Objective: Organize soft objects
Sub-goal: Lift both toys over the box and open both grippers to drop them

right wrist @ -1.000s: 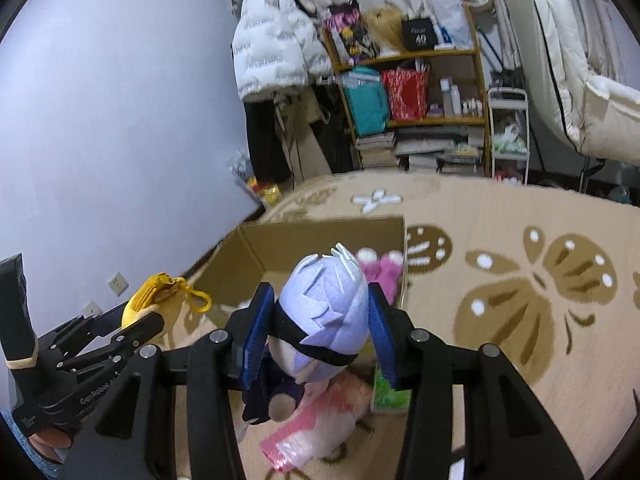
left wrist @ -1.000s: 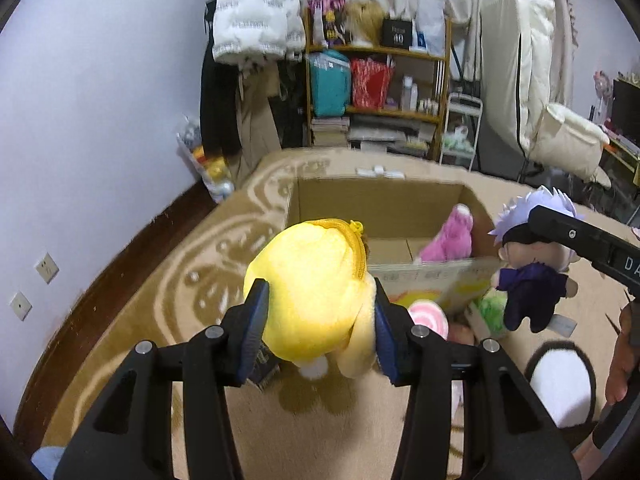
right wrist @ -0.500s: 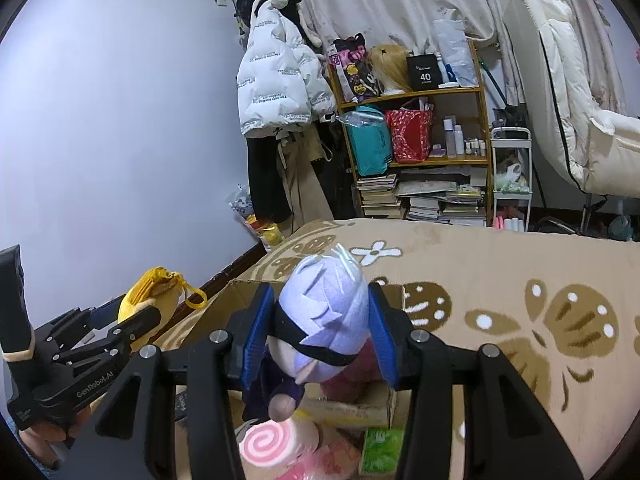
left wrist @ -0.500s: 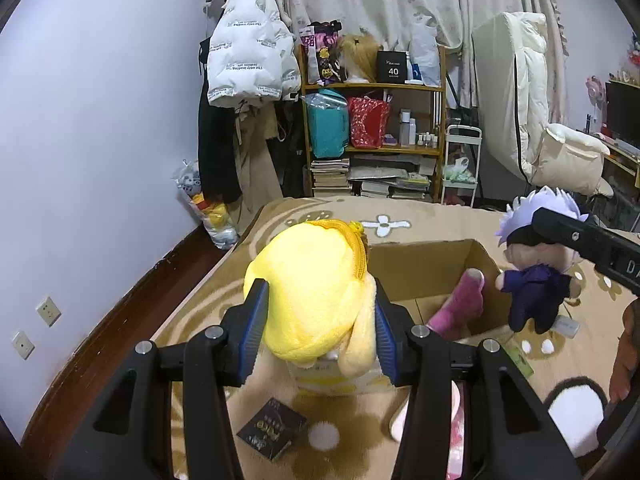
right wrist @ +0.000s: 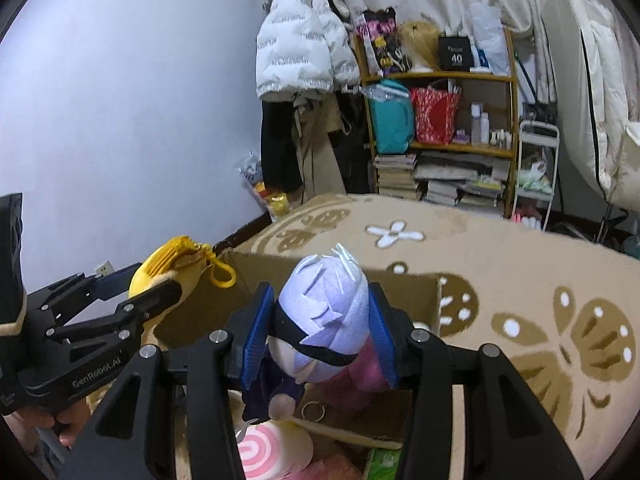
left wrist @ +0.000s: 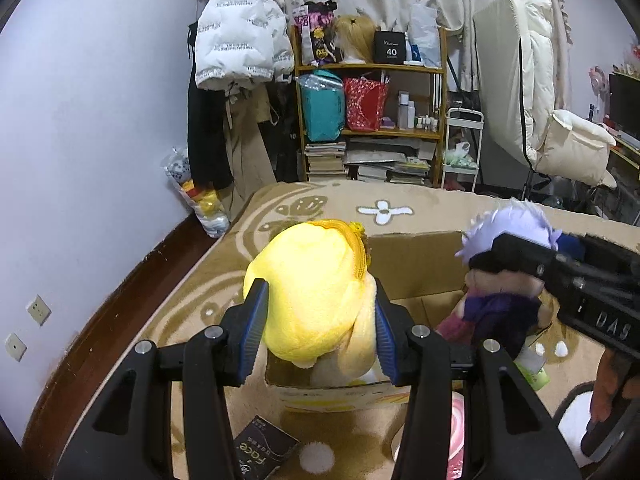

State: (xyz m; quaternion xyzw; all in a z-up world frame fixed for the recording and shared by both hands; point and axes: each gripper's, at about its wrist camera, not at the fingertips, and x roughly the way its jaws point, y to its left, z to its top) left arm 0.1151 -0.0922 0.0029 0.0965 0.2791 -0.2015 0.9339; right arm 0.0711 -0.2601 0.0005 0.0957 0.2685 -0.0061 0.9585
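The cardboard box (left wrist: 416, 264) floor hides behind both held plush toys.

Yellow plush (left wrist: 316, 300) – round, orange zipper on top – hangs over the open cardboard box (left wrist: 420, 268); beside it a lilac-haired doll (right wrist: 324, 320), blindfolded, purple-clothed.

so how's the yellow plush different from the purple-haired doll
The yellow plush is one rounded yellow lump with an orange zipper and clip; the purple-haired doll is a small figure with spiky lilac hair, a black blindfold and dark clothes. The plush sits in the left tongs, the doll in the right tongs. Both are soft toys, clamped between blue pads, by the cardboard box.
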